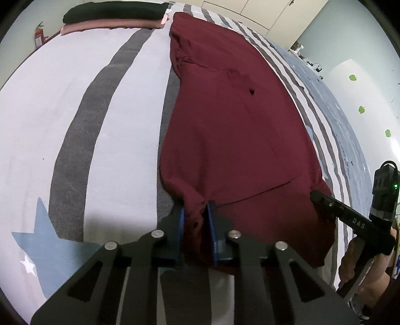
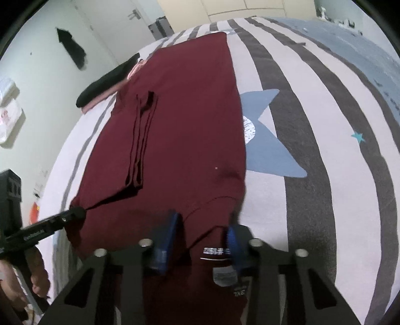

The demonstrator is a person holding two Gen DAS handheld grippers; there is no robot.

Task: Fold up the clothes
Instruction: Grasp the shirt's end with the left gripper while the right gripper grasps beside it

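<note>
The shirt [image 1: 225, 140] lay flat on the striped bed [image 1: 75, 105], a long maroon strip running straight away from both grippers toward the stacked clothes [image 1: 112, 15] at the far end. That long axis was the whole story here: near end at the hands, far end up by the stack.

The left gripper [image 1: 195, 220] had its blue pads pinched on a bunched corner of the shirt's near edge, fabric squeezed between them. The right gripper [image 2: 202, 230] sat at the same near edge, on the collar side by the label [image 2: 223, 273]. In its own view the jaws looked set wider, cloth lying between the pads, but from the left view its tip seemed to bite the shirt's corner, so I judged it closed on cloth too.

So both hands stood side by side across the short width, neither nearer than the other to the far hem. The coming move looked like a lift and carry of this near edge along the shirt's length, away from the person, toward the stack. Both corners would need to travel level, or the fold would skew.
</note>
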